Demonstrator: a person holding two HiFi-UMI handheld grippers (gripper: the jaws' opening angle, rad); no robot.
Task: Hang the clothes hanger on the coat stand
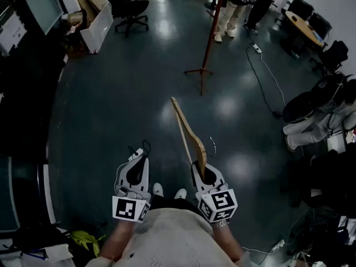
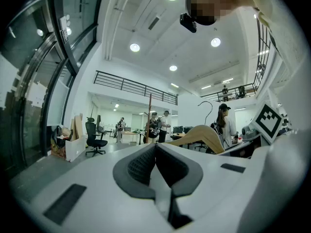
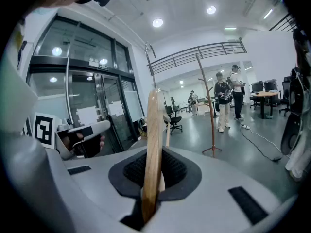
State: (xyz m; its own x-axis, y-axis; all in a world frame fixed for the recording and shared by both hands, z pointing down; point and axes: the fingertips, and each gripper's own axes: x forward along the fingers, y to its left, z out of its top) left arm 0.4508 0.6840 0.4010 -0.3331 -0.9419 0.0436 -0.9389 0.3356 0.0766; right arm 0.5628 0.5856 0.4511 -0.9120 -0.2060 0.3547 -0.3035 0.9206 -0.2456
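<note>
The clothes hanger (image 1: 188,131) was gripped at one end by the right gripper (image 1: 202,170); in the right gripper view the jaws were seen clamped on the wooden arm, with the wood standing up between the pads. The rest of the hanger was held out forward over the floor (image 1: 111,104), its wire hook (image 1: 212,144) lying towards the person's right. The left gripper (image 1: 137,163) was held beside it, apart from the hanger; its jaws were pressed together with nothing between them. The coat stand (image 1: 210,35) was seen upright well ahead, its footed base on the floor far beyond the hanger's tip; two people (image 1: 239,4) were standing just behind it.

The step in hand was judged to be the carry; the hanger was in the grip but not yet brought to the stand. For the next move the gap would have to be closed on foot; the hanger would then need to be raised and turned so that the hook could be lowered over a peg; the pegs lay outside the head view, so their height could not be judged there.
</note>
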